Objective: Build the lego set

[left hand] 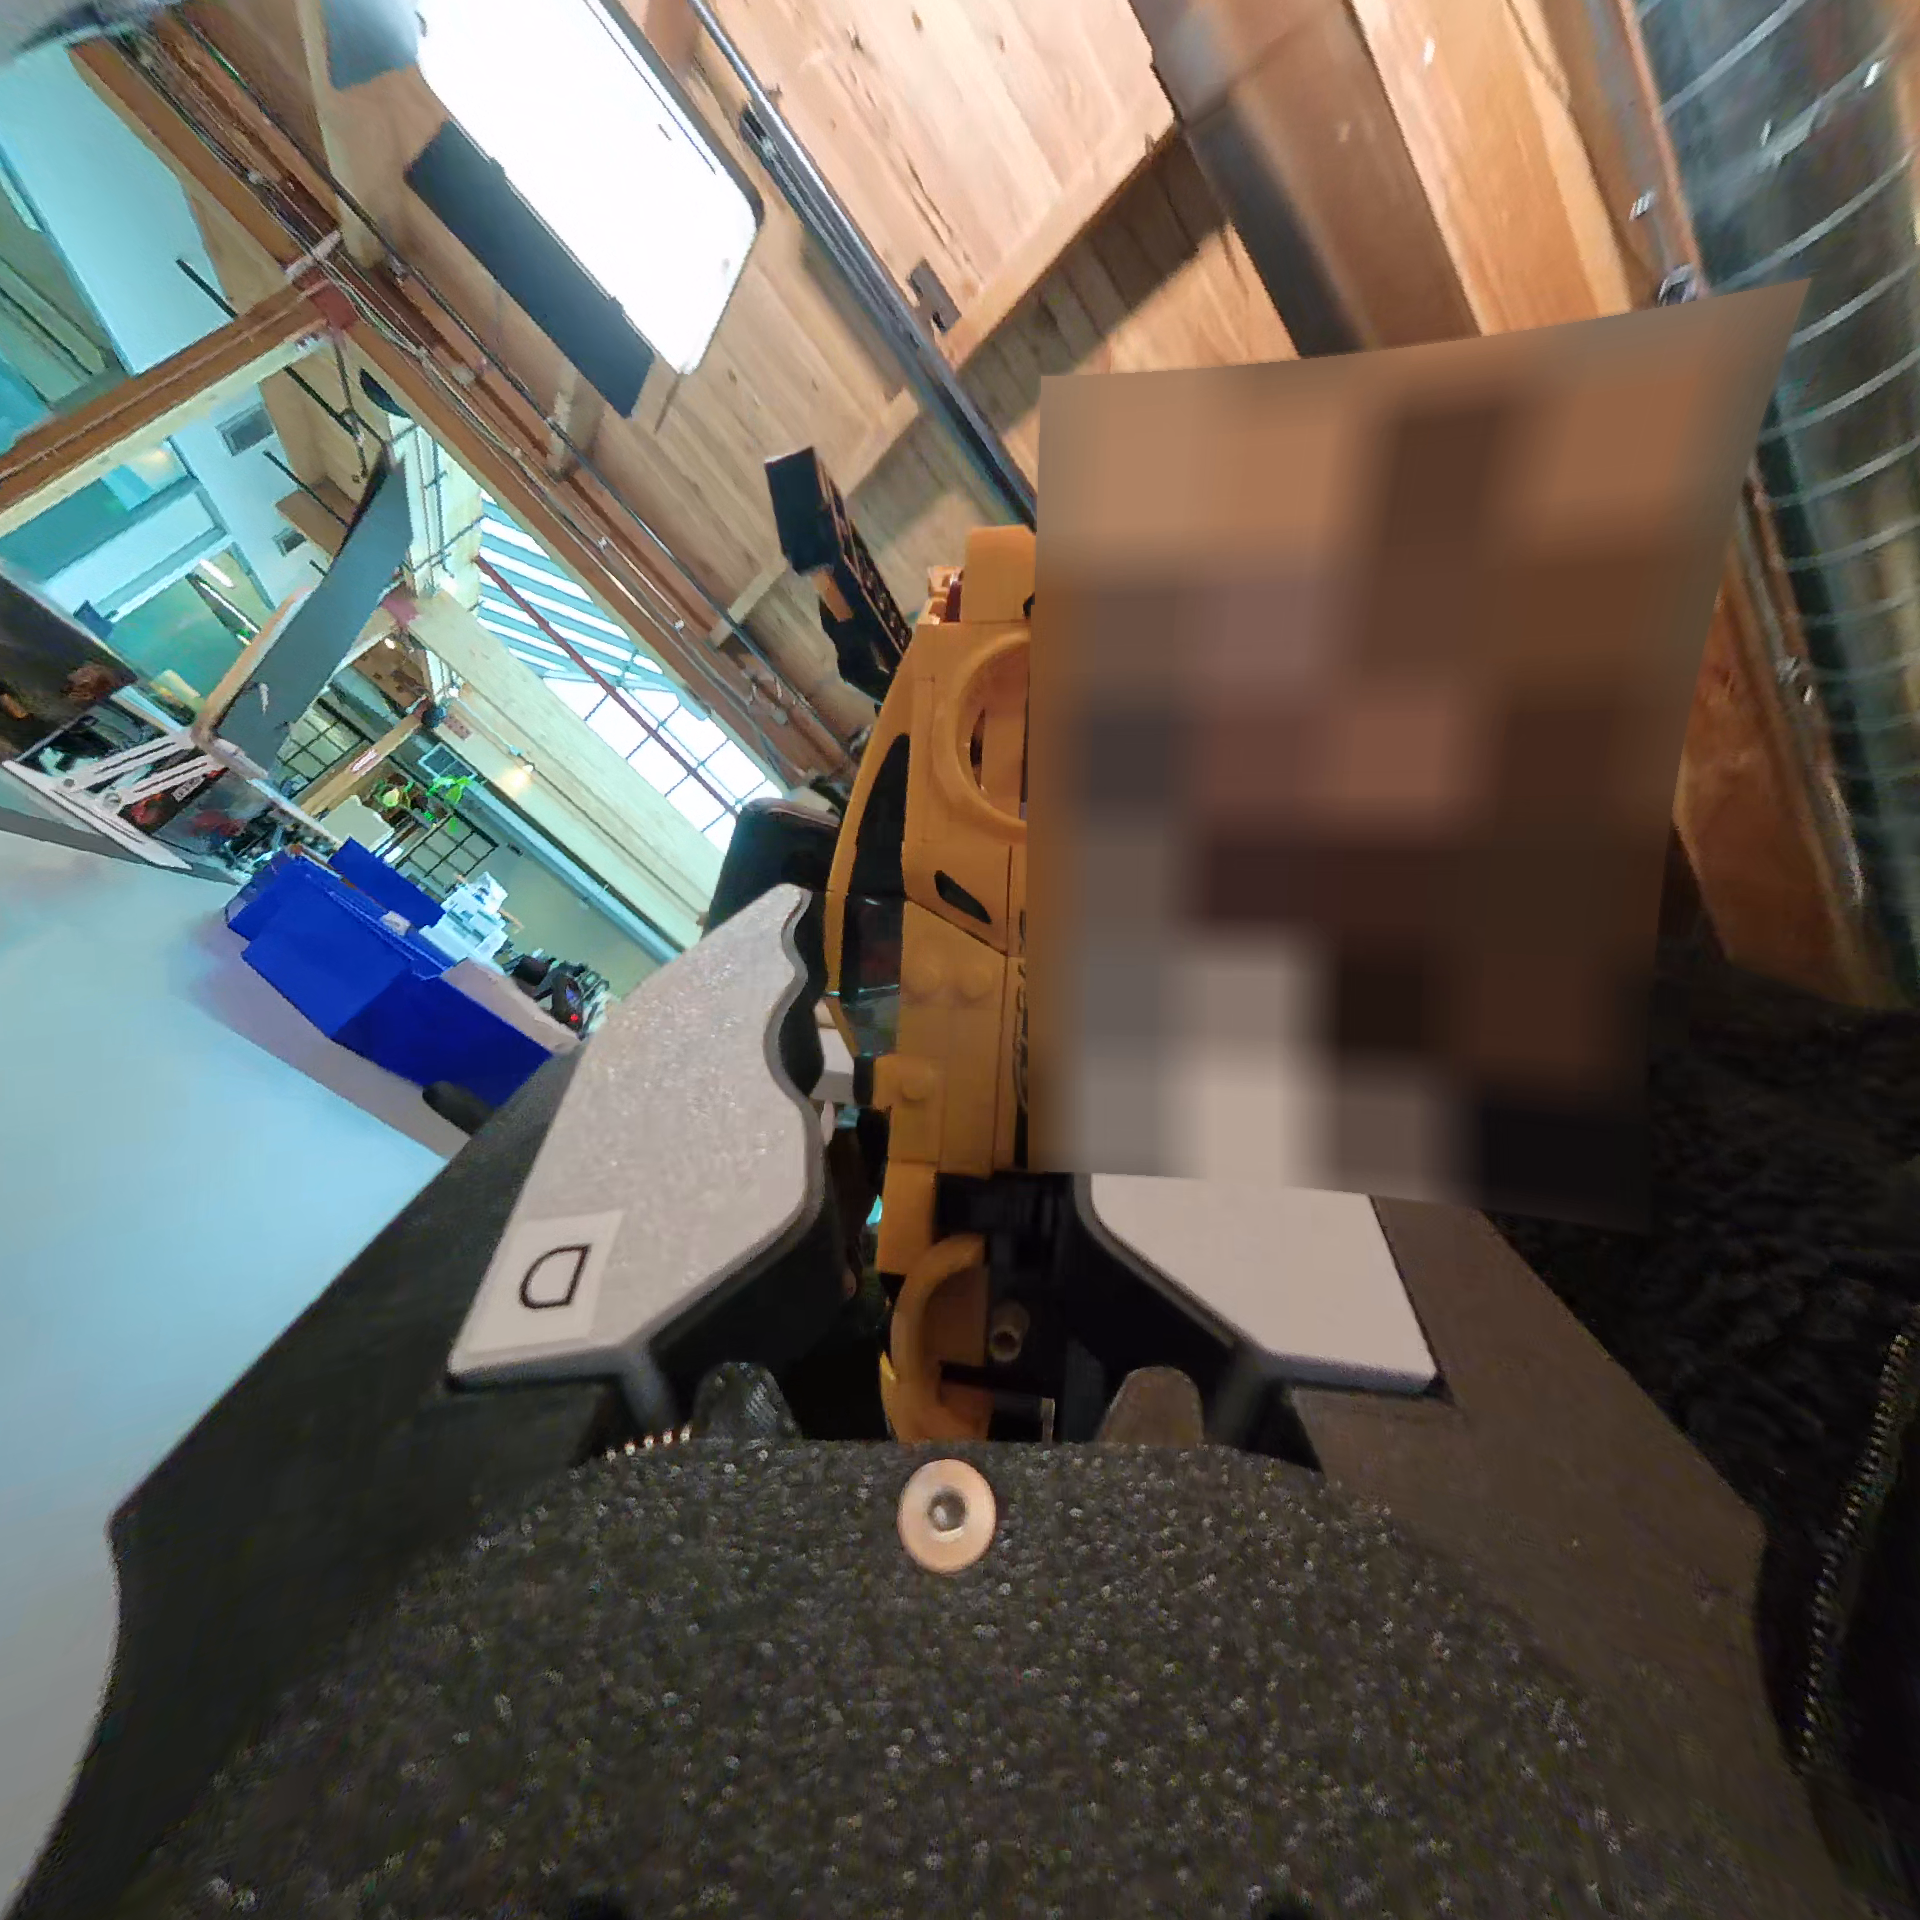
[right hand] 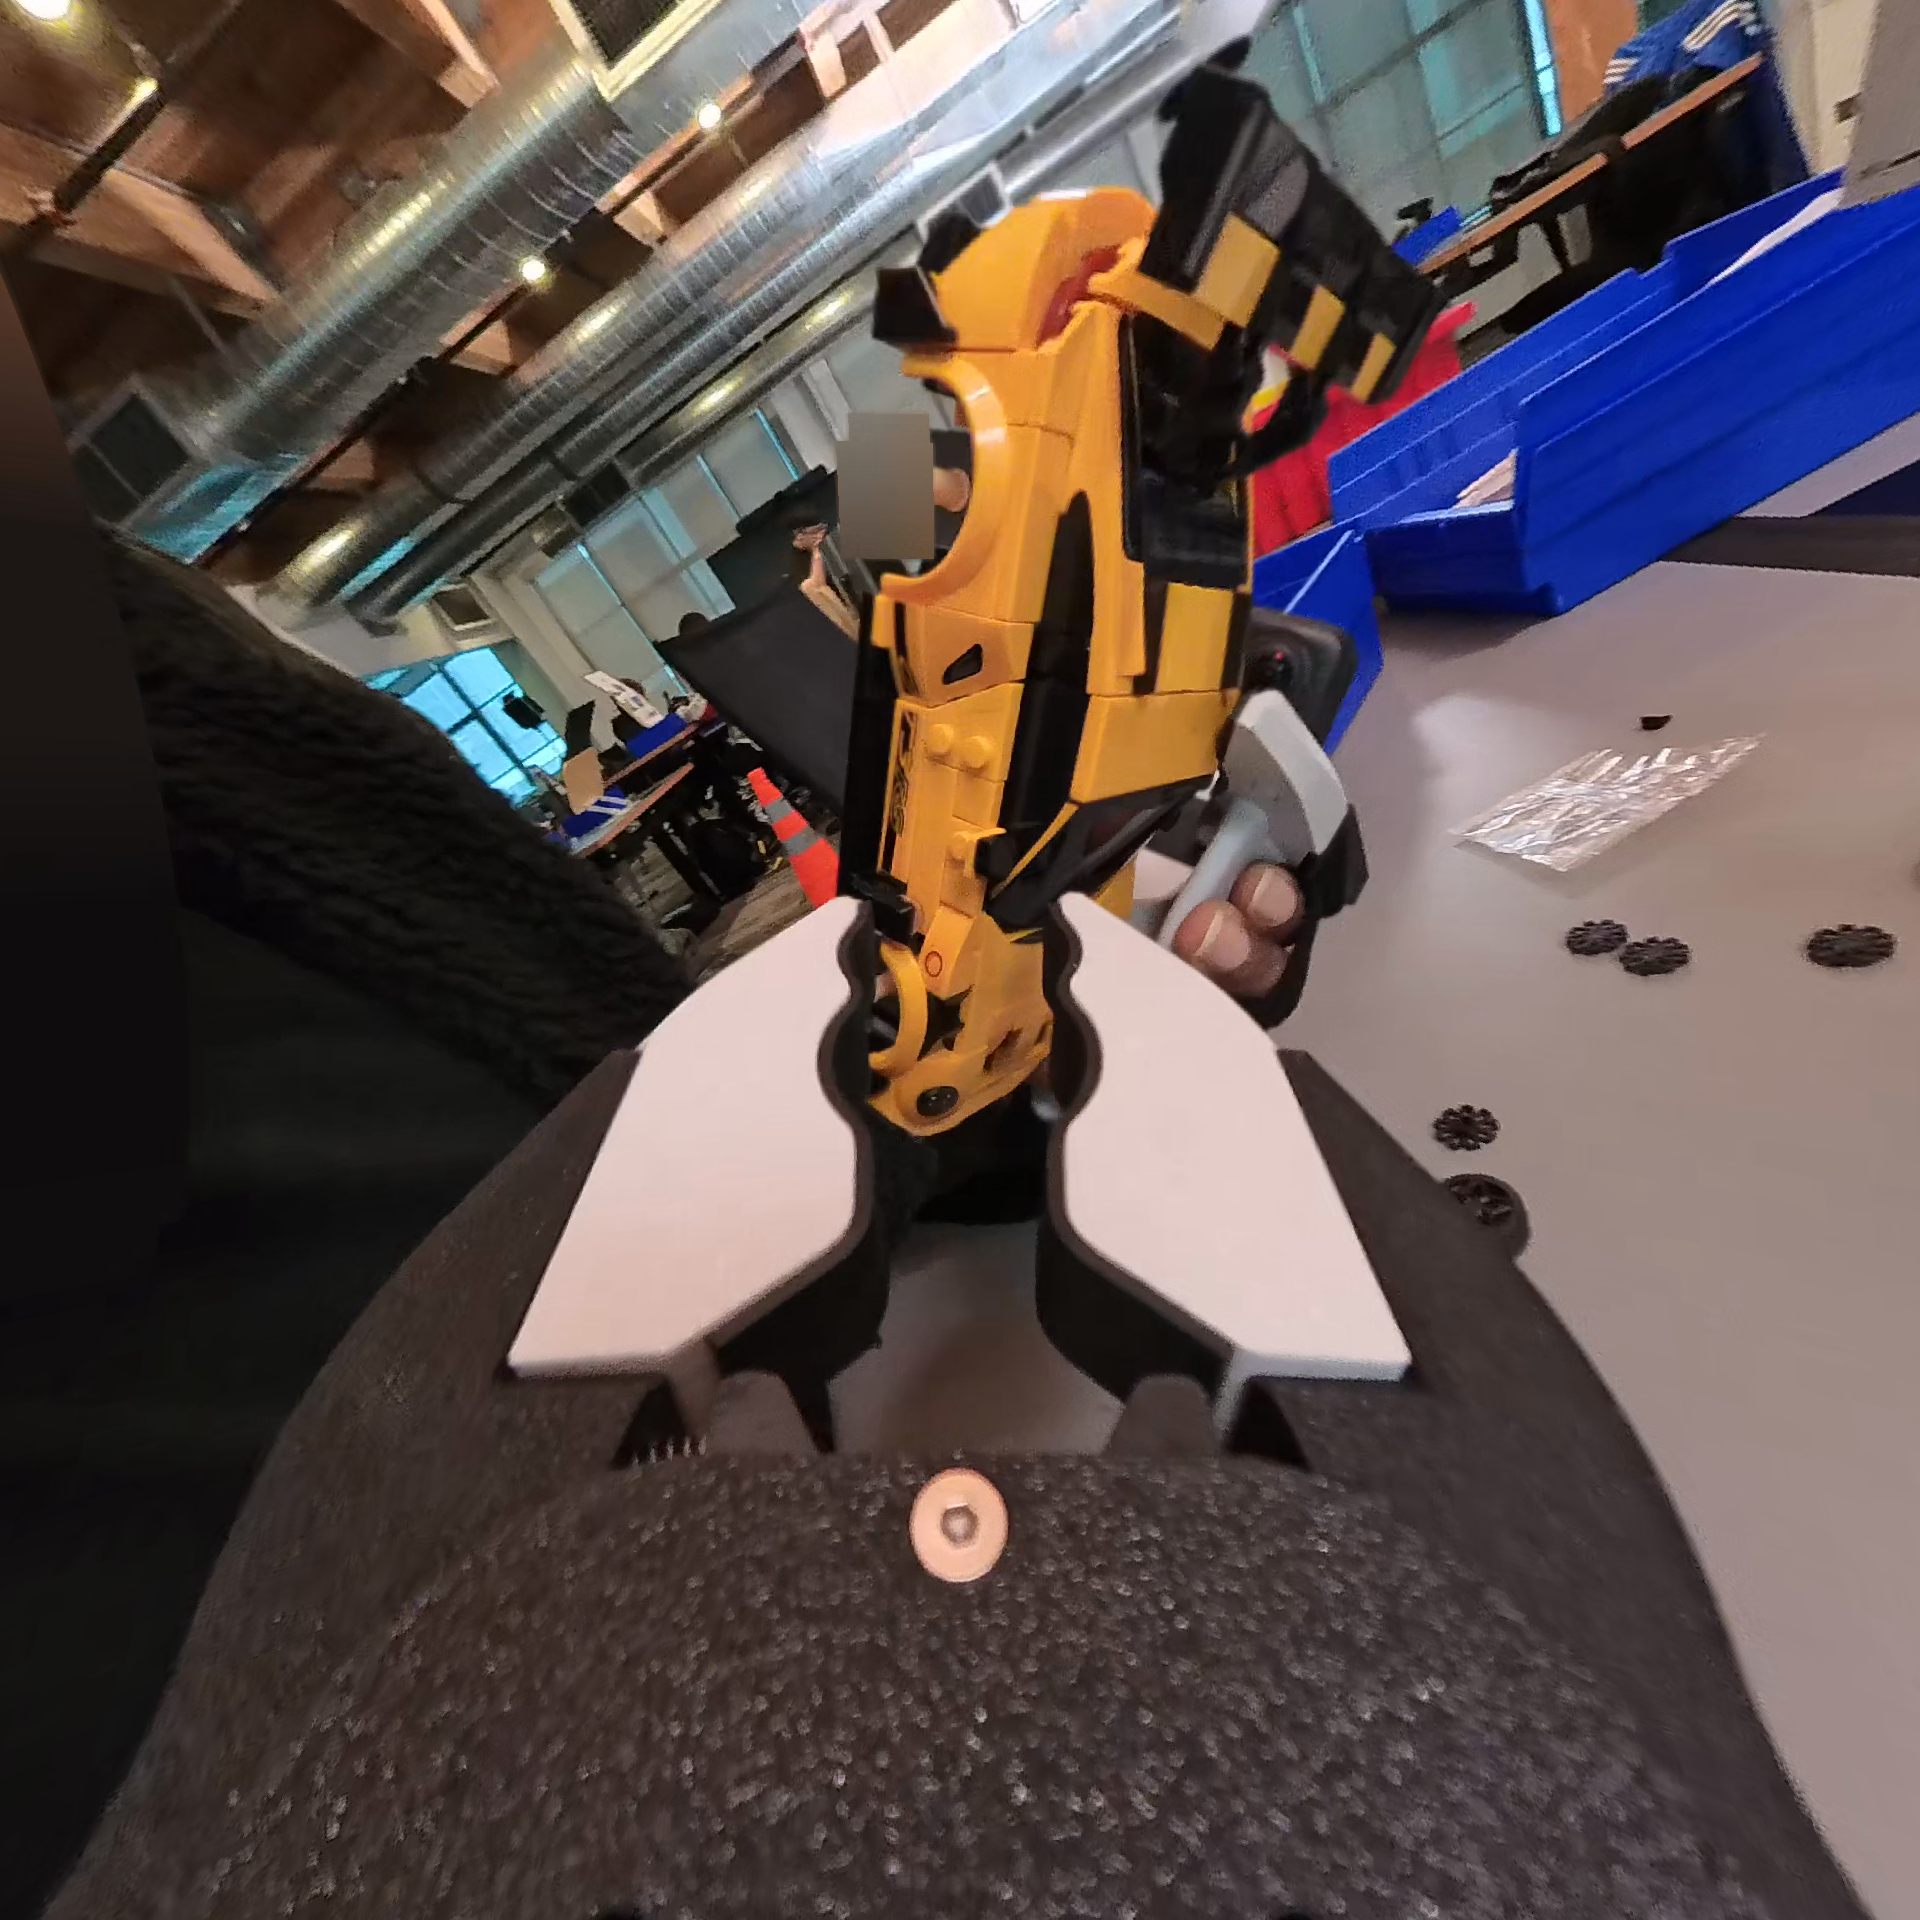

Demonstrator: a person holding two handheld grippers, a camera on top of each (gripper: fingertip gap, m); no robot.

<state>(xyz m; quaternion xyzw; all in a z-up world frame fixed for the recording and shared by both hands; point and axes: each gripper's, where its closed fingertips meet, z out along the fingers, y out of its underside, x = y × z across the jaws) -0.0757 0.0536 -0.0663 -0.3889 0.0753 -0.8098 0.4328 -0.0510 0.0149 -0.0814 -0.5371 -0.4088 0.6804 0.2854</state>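
Yellow lego car (right hand: 1039, 665) clamped by both grippers, left (left hand: 935, 1039) and right (right hand: 956, 997); hold steady, add wheel rims (right hand: 1626, 945) gently.

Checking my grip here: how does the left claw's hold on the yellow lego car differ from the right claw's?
The left claw has the lego car deep between its fingers, almost to their base; the right claw pinches only one end at its tips. The left claw has a white sticker on one finger; the right claw's fingers are plain. Both are shut on the car.
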